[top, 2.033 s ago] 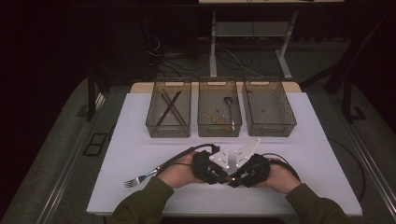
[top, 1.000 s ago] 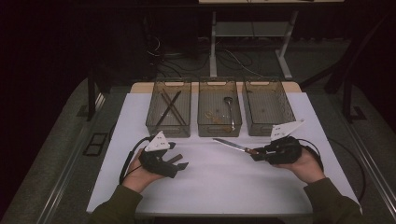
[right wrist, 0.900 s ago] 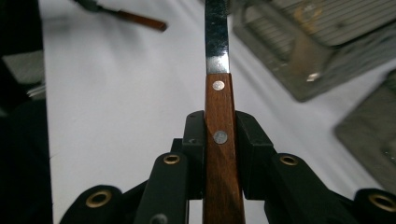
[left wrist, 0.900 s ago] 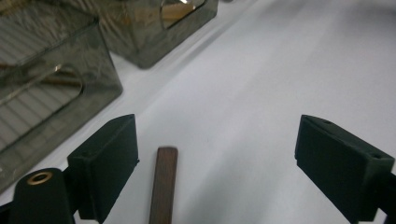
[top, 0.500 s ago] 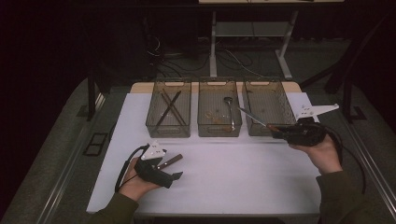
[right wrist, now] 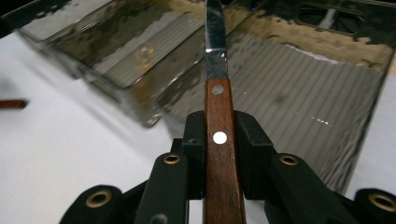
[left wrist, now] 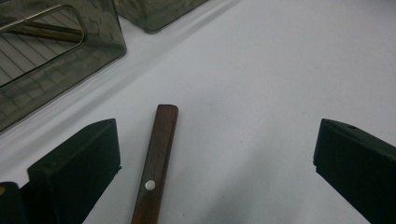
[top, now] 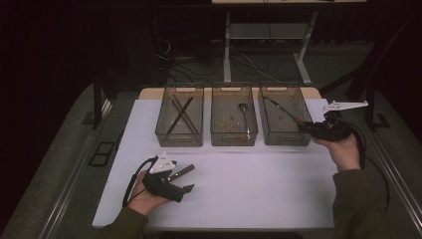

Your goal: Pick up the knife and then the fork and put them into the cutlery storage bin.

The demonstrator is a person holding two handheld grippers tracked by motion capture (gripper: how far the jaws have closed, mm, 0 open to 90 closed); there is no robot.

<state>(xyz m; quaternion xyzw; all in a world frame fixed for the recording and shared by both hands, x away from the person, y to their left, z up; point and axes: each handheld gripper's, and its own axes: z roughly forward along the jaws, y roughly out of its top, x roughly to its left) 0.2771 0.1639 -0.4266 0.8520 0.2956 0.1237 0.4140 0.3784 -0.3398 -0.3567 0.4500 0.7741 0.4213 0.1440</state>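
Right gripper [top: 303,127], at three o'clock: jaws clamped on smooth wood-handled knife [top: 283,112], thin blade over clear ribbed bin [top: 283,139]. Left gripper [top: 186,180], at seven o'clock: jaws wide around flat brown handle [left wrist: 156,158] on bare white worktop [top: 249,179].

bare table [top: 259,174] front, three bins [top: 234,122] behind

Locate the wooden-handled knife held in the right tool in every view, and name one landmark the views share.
High view: the knife is at right, blade slanting over the right-hand bin.
Left gripper view: not in it; the wooden handle lying between the open jaws belongs to another utensil.
Right gripper view: centre, handle clamped, blade pointing up.
Shared landmark: the white tabletop.
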